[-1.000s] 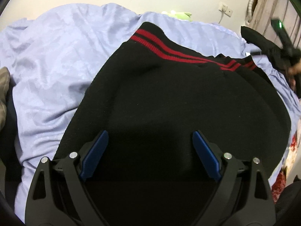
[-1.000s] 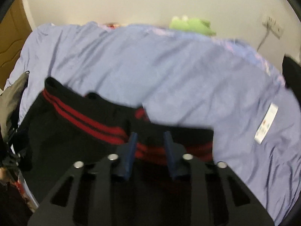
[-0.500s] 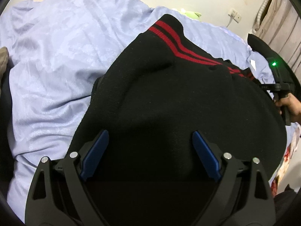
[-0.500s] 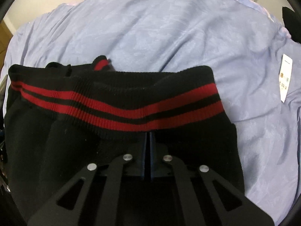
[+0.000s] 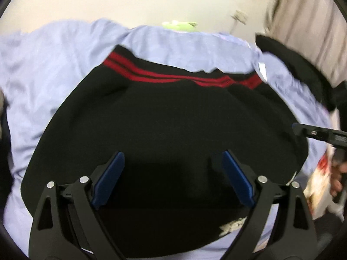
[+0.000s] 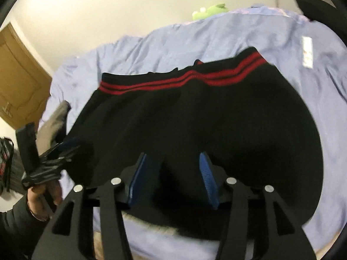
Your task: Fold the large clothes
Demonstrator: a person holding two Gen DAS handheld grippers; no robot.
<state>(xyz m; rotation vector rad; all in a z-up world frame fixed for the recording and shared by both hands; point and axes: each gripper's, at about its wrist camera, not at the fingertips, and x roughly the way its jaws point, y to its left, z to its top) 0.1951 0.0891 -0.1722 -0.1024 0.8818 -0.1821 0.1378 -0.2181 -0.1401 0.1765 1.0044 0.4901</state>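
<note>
Two red stripes edge the folded black garment.

frames: both grippers, the left gripper and the right gripper, are matte black plastic with cut-out slots in the arms
pads: blue, long and flat, ribbed on the right one's inner face
screws: shiny round silver heads, two per side, just behind the pads
sleeve: dark, black-ish, behind the left gripper's handle

The sweater lies on the bedsheet, plush toy behind it.
</note>
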